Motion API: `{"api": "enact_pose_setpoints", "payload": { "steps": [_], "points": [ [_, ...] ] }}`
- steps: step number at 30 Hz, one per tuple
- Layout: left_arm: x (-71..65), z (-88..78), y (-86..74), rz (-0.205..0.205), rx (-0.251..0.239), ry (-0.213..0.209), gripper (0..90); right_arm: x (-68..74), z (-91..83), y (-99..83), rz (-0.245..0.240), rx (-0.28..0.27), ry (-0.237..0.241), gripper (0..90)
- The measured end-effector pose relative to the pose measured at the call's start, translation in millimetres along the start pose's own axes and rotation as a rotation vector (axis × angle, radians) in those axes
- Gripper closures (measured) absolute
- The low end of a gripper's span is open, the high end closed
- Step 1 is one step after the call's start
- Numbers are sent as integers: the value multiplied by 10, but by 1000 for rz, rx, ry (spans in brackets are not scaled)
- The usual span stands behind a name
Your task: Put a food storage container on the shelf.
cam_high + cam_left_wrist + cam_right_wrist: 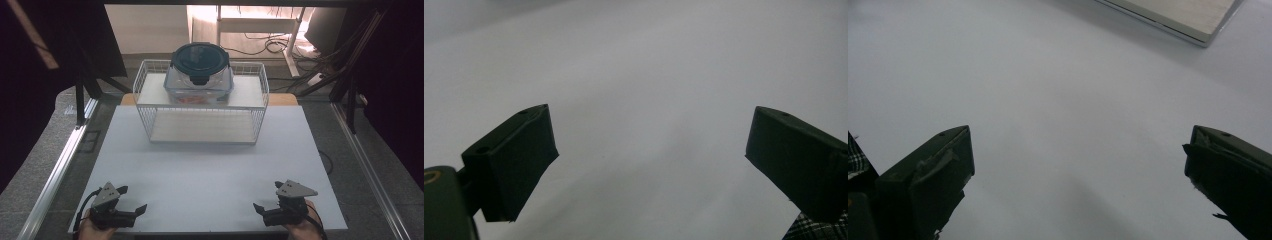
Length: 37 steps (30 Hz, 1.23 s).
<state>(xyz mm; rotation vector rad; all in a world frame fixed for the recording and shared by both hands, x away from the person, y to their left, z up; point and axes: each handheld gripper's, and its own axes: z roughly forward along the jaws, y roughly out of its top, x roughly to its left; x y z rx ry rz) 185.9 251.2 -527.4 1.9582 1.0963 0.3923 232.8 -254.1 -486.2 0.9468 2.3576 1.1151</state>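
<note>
Resting apart: left gripper (131,200) | right gripper (267,197) | container (199,75) contents unclear

Container (199,75) contents: orange blur behind the wire basket (250,107) front, can't ID. Both hands cut off by the high view's bottom edge. Left claw (651,165) view: left jaw's base and right jaw's lower part run out of frame; plaid scrap at bottom right, unclear what. Right claw (1078,175) view: pale board (1193,17) clipped at the top edge.
</note>
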Motion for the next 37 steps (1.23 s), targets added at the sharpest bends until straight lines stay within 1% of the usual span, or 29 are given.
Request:
{"api": "enact_pose_setpoints", "payload": {
  "steps": [13,18,21,25,30,31,33,35,37],
  "points": [
    [80,-28,-63,-29,9,11,53,-106,-59,-155,45,21,-25,0],
    [95,-7,-77,-36,28,8,53,-126,-63,-203,53,36,-34,0],
    [93,4,-74,-33,36,10,53,-131,-61,-232,58,45,-38,0],
    [98,12,-74,-38,43,10,54,-134,-46,-271,66,62,-31,0],
    [99,27,-72,-41,56,11,59,-114,4,-334,78,119,-10,0],
    [99,28,-71,-41,58,11,59,-114,4,-334,78,119,-10,0],
    [100,31,-70,-40,61,9,61,-100,15,-344,76,136,-6,0],
    [100,35,-69,-40,64,8,62,-98,10,-341,73,133,-8,0],
    [101,35,-66,-40,63,8,62,-102,12,-343,79,135,-8,0]
  ]
}}
